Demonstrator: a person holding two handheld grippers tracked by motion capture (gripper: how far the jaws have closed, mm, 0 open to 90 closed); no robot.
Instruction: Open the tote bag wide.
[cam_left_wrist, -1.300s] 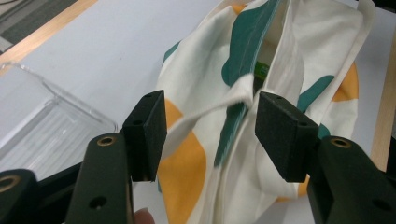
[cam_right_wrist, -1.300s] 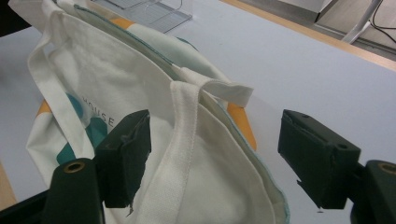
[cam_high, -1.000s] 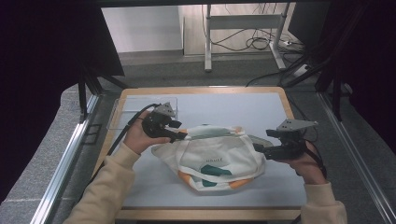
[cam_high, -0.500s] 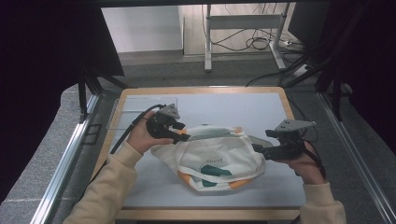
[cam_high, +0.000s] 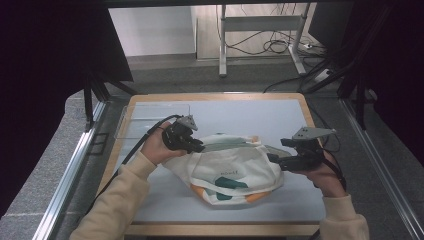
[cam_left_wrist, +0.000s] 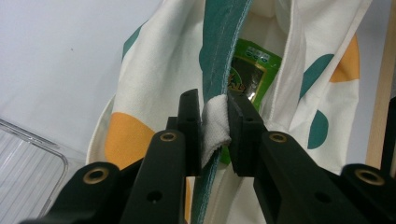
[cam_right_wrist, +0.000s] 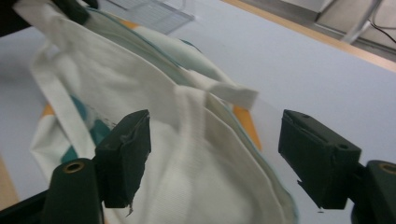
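White canvas tote bag (cam_high: 227, 167), teal and orange blobs on it, lies mid-table on the grey mat (cam_high: 240, 112), mouth facing far.

Left gripper (cam_left_wrist: 215, 119): jaws have just been closing and now pinch a fold of the bag's white fabric right at the teal-lined rim (cam_left_wrist: 219, 51). Cloth is bunched tight between the pads, so that grip looks made. In the high view it sits at the bag's far-left corner (cam_high: 192, 145).

Right gripper (cam_right_wrist: 215, 154): jaws wide apart, nothing clamped. They straddle the right edge of the bag, and a white strap (cam_right_wrist: 219, 93) runs across between them without touching either pad. High view puts it just beside the bag's right side (cam_high: 275, 159).

Inside the opening: a green packet (cam_left_wrist: 250, 77), partly visible, already in the bag.

Clear plastic tray (cam_high: 152, 120) at far left of the table, well apart from the bag, looks empty.

Status, my read: loading seems done or partly done; the bag is now being handled by its rim.
- done: left side secured
- left: right gripper must close on the rim or strap, then lift or spread the mouth

Can't tell from these frames whether the aim is to open, close or carry.
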